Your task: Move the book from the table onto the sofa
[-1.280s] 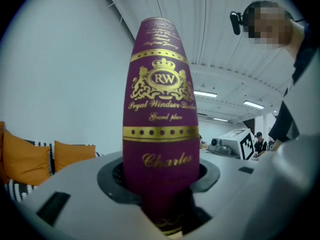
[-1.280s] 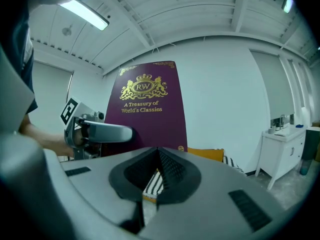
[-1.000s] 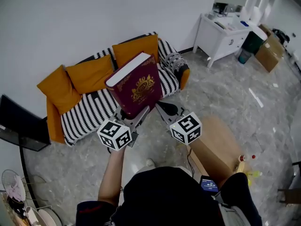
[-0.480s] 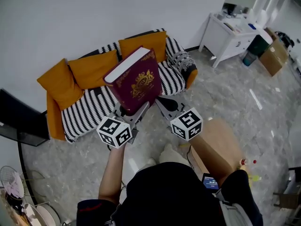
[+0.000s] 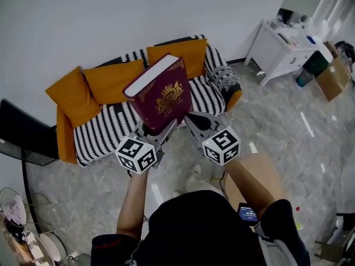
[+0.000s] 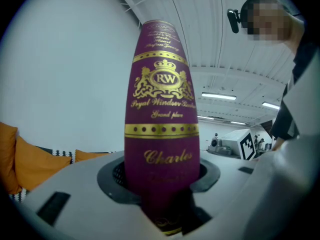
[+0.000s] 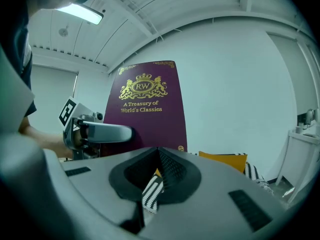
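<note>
Clamped low on the spine of the book (image 5: 162, 96) in the left gripper (image 5: 154, 133) jaws, held upright in mid-air, long axis rising away from the jaws. Just beside, right gripper (image 5: 195, 122) jaws clenched, empty. Ahead and below, apart from the book — the sofa (image 5: 105, 132).

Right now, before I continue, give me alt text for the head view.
A maroon book with a gold crest stands on end, clamped at its lower edge in the left gripper, in front of a black-and-white striped sofa with orange cushions. The right gripper is shut and empty beside the book.
</note>
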Tool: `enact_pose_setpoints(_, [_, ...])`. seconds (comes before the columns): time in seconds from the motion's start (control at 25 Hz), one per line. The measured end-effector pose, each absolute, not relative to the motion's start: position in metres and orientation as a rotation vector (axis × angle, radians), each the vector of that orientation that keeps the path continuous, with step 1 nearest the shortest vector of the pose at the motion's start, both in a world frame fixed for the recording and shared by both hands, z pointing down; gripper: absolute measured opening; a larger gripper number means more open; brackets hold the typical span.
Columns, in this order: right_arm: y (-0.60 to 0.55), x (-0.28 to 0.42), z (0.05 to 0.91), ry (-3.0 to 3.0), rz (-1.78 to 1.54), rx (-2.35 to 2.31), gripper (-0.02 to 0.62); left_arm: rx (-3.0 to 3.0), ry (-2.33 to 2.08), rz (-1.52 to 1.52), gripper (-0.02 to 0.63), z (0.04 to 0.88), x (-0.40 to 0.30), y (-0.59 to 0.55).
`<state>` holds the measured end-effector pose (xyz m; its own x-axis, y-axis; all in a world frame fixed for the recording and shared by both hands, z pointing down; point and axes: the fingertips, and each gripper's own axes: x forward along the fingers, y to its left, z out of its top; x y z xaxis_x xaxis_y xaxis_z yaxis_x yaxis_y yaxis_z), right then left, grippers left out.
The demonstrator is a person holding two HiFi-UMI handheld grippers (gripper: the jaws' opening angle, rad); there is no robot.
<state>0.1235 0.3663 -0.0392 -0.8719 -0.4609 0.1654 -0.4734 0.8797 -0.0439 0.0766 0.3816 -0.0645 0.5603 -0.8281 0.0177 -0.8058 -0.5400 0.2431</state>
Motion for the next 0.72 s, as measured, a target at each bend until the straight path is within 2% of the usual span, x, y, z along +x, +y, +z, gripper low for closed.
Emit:
enact_pose_setpoints(0.32, [0.255, 0.144, -0.046, -2.913, 0.153, 0.667, 0.017, 2.534, -1.413, -0.133, 0.230, -0.072, 0.098, 0.271])
enact_pose_setpoints(0.72, [0.232, 0.143, -0.030, -2.923, 0.173, 0.657, 0.017, 2.524, -1.454, -0.104, 0.230, -0.057, 0.098, 0.250])
